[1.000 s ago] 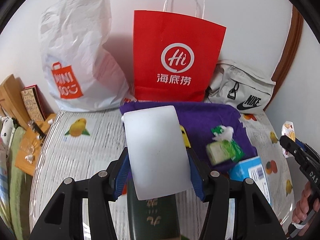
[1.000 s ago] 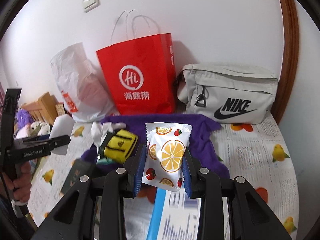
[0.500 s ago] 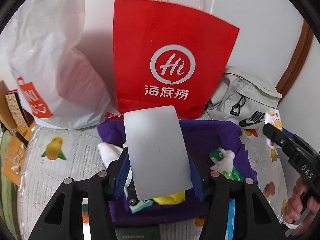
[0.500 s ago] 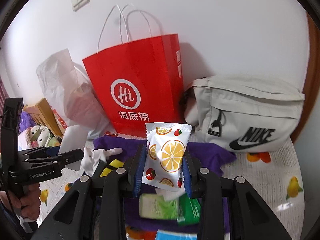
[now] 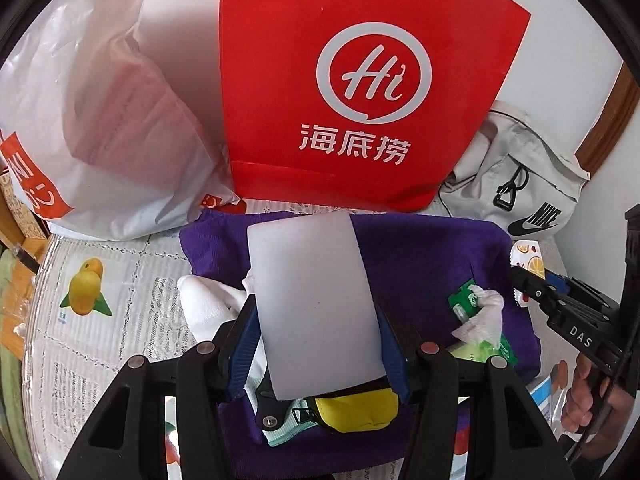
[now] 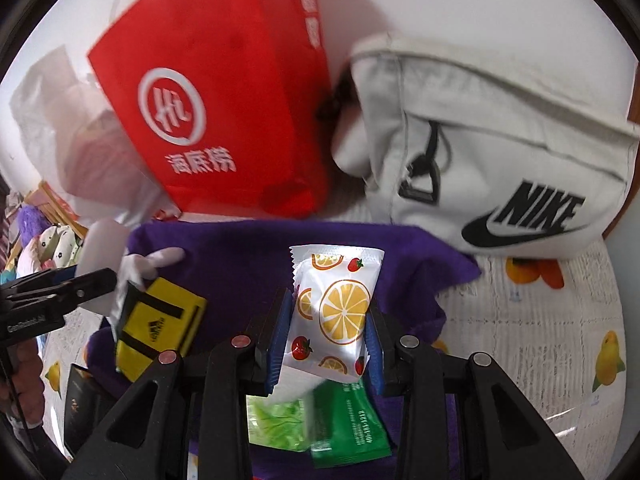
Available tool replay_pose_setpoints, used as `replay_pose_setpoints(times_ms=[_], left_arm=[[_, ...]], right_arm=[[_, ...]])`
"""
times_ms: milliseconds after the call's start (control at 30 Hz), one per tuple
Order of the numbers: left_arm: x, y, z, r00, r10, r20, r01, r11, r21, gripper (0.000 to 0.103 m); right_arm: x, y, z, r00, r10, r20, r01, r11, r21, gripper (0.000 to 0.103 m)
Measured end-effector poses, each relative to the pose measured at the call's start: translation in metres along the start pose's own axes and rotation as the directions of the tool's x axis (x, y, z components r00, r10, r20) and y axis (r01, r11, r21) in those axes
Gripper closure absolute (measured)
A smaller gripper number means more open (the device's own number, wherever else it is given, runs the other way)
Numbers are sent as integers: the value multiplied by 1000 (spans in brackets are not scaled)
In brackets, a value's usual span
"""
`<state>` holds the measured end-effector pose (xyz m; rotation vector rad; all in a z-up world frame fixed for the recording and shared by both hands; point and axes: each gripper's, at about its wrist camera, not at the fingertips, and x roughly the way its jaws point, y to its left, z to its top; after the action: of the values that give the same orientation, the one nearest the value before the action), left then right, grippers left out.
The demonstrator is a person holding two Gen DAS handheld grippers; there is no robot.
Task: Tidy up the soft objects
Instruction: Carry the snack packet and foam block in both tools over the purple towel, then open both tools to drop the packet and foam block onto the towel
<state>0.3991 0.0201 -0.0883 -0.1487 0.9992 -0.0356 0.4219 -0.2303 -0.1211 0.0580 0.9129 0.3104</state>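
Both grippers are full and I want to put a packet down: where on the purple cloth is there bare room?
Free: the purple cloth's back strip in front of the red paper bag, and its right part beside the white Nike bag. Crowded: the left by the yellow pouch and white sock, and the near edge by the green tissue pack.

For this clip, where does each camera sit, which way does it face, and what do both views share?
Left wrist: on the left gripper, facing the red bag; own fingers clamp a white pouch; right gripper at the right edge.
Right wrist: on the right gripper, facing the Nike bag; holds a fruit-print packet.
Shared: red bag, purple cloth, Nike bag.
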Motion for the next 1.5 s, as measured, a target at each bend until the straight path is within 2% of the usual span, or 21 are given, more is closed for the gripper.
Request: replay_pose_setpoints(times_ms=[200, 467, 633, 767, 833, 900, 1067, 1233, 1333, 1400, 1500], left_arm=[[8, -6, -2, 1000, -10, -18, 11, 1000, 19, 50], [9, -8, -5, 999, -21, -27, 21, 1000, 23, 50], [11, -13, -8, 999, -31, -34, 32, 999, 32, 50], [16, -16, -9, 998, -29, -51, 31, 999, 40, 49], [18, -16, -9, 998, -31, -56, 33, 999, 39, 49], [20, -16, -10, 998, -30, -61, 32, 999, 39, 49], [29, -13, -11, 996, -21, -86, 23, 999, 29, 49], [32, -15, -11, 996, -11, -88, 15, 999, 35, 47], [33, -18, -12, 996, -22, -91, 26, 999, 46, 40], [31, -19, -11, 996, -37, -79, 41, 998, 39, 30], [26, -20, -10, 997, -49, -64, 51, 998, 35, 26]], right_arm=[[15, -11, -2, 999, -10, -53, 11, 1000, 11, 68], [26, -20, -5, 991, 36, -132, -33, 999, 25, 68], [33, -20, -7, 982, 41, -182, -39, 999, 15, 65], [32, -17, -7, 981, 50, -190, -52, 999, -4, 58], [29, -15, -7, 983, 42, -181, -46, 999, -17, 55], [28, -15, -6, 984, 43, -174, -48, 998, -27, 45], [26, -7, -5, 988, 1, -158, -12, 997, -73, 33], [19, -5, -2, 992, -1, -128, -9, 997, -76, 33], [13, -4, 0, 993, -6, -116, -2, 998, -67, 32], [9, -3, 1, 995, -1, -104, -5, 998, -66, 32], [4, -2, 3, 996, 3, -90, -10, 998, -67, 32]])
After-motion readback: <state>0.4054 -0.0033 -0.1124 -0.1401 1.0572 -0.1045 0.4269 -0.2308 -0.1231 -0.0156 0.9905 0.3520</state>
